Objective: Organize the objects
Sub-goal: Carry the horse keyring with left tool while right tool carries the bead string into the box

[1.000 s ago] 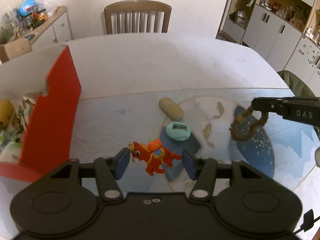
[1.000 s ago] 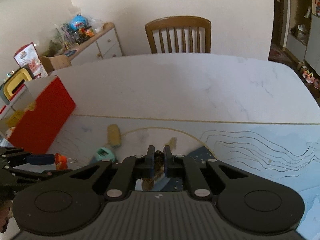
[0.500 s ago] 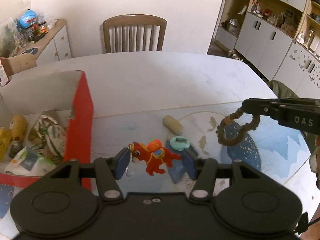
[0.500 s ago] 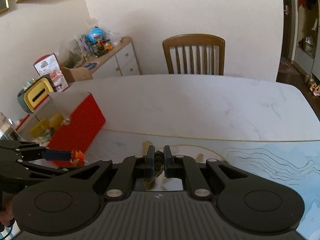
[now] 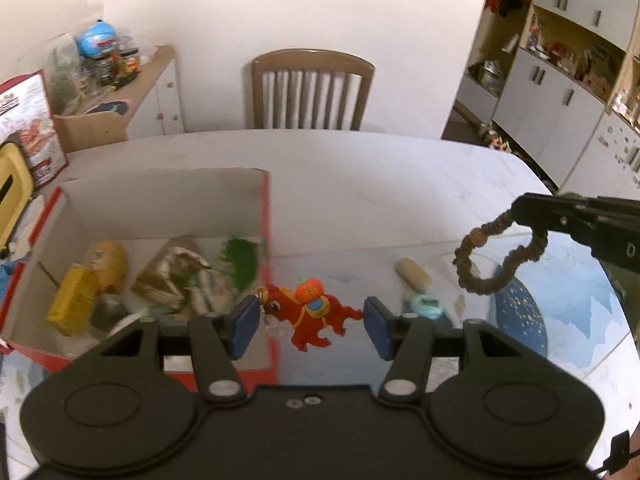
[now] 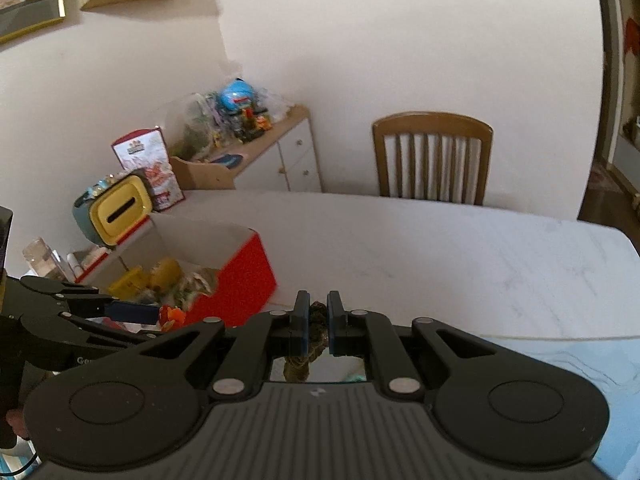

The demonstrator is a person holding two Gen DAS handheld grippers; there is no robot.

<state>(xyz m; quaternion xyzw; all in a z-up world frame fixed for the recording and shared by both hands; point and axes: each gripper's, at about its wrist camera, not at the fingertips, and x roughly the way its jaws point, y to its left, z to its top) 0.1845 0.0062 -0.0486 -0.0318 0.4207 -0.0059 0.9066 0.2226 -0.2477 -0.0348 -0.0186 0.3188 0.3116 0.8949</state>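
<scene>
My left gripper (image 5: 311,322) is shut on a red rubber horse charm (image 5: 308,314), held by nose and tail above the table, next to the right wall of the red cardboard box (image 5: 267,216). The box holds several items, among them a yellow carton (image 5: 72,300) and a green piece (image 5: 240,262). My right gripper (image 6: 316,320) is shut on a brown bead bracelet (image 6: 318,320), which hangs as a loop (image 5: 490,258) in the air at the right of the left wrist view. On the blue mat lie a tan cylinder (image 5: 412,274) and a small teal gadget (image 5: 426,305).
A wooden chair (image 5: 310,94) stands at the table's far side. A sideboard (image 6: 260,148) crowded with toys is at the back left. A yellow and teal case (image 6: 114,212) and a printed carton (image 6: 146,168) stand behind the box. White cabinets (image 5: 560,92) fill the right.
Both grippers rose and shifted left toward the red box, each keeping its hold. The box's inside has come into view, and the mat objects have dropped farther below.
</scene>
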